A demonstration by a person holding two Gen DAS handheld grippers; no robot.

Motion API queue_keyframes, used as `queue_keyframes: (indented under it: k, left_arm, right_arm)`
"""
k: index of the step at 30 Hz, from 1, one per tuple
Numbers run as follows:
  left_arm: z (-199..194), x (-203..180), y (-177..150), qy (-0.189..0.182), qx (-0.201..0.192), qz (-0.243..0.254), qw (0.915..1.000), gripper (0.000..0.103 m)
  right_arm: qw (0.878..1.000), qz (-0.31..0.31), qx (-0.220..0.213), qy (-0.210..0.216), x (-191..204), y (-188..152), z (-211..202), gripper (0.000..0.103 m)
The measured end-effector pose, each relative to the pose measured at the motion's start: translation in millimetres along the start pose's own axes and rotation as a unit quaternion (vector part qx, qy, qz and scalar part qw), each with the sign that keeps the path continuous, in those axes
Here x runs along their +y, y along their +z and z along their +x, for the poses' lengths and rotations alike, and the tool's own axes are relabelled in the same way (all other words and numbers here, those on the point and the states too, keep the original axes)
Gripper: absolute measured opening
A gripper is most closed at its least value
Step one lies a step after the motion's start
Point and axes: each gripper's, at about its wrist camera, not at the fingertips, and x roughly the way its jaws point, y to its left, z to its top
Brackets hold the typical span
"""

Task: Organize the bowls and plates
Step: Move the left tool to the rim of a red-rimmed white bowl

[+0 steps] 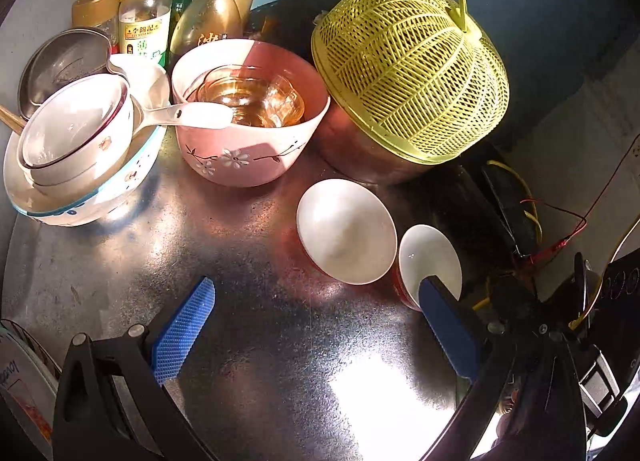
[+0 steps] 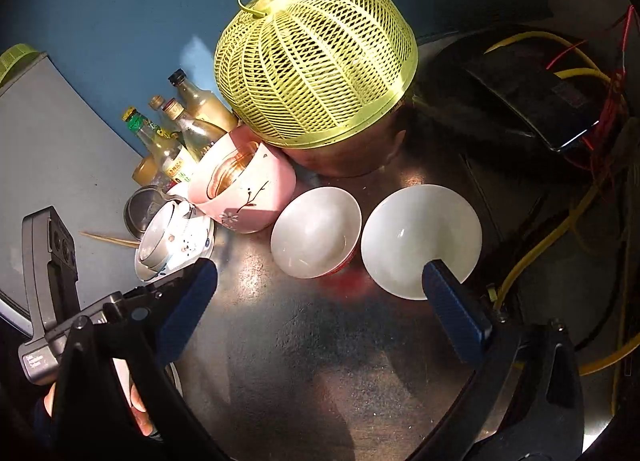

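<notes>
Steel bench (image 1: 248, 341): bare centre.
Left tool (image 1: 316, 317): spread, empty.
Right tool (image 2: 320, 293): spread, empty.
Advice: pinch red-sided bowl (image 2: 316, 231) rim, nest into white bowl (image 2: 420, 237).

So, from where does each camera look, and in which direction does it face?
Left wrist: on the left gripper, low above the metal table, facing the pink bowl and bottles; own open blue fingers show.
Right wrist: on the right gripper, facing the yellow cover; the other gripper and fingertips show at left.
Shared: both white bowls.
</notes>
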Motion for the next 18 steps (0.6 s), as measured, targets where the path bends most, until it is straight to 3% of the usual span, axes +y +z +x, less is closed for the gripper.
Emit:
queue_keyframes:
  k: [8, 12, 15, 18]
  left_arm:
    - [39, 25, 21, 0.021, -0.005, -0.050, 0.9985, 0.100]
    - [47, 36, 21, 0.028, -0.012, -0.069, 0.9972, 0.099]
    - [53, 42, 21, 0.028, -0.014, -0.074, 0.9968, 0.099]
    - [65, 41, 23, 0.020, -0.002, -0.074, 0.9970, 0.091]
  right_arm:
    - [0.998, -0.041, 0.033, 0.017, 5, 35, 70, 0.095]
    - [0.997, -0.046, 0.050, 0.021, 3, 41, 92, 0.078]
    - [0.997, -0.046, 0.052, 0.014, -2, 43, 101, 0.078]
    - [0.996, -0.055, 0.071, 0.005, -3, 42, 117, 0.074]
